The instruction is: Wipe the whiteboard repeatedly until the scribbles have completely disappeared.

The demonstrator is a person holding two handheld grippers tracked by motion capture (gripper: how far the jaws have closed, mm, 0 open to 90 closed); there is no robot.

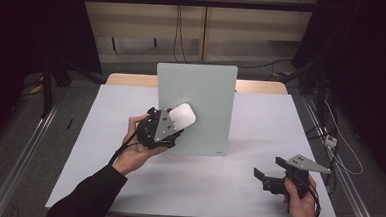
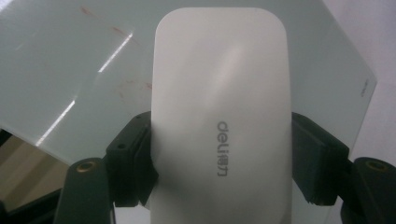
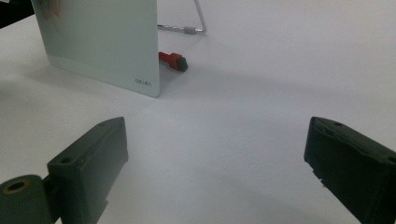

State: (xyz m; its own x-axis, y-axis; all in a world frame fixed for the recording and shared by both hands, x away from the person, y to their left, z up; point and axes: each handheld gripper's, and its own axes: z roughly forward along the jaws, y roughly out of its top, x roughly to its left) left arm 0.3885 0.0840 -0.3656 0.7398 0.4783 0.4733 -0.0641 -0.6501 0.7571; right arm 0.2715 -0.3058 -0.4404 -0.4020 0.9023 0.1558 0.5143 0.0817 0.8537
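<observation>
Whiteboard (image 1: 201, 104) first: it stands upright at the centre of the high view on the white table (image 1: 256, 192), propped from behind by a wire stand (image 3: 198, 18), with faint red marks (image 2: 128, 86) at the upper left of the left gripper view. Wiping it well probably means keeping the white eraser (image 2: 219, 126) flat against the glassy face and pressing lightly (a hard shove could tip the board back on its prop). Left gripper (image 1: 165, 132), just left of centre, has its jaws clamped on the eraser's sides. Right gripper (image 1: 270, 180) waits at the lower right, jaws wide apart and empty. A red marker (image 3: 173, 60) lies behind the board's edge.
</observation>
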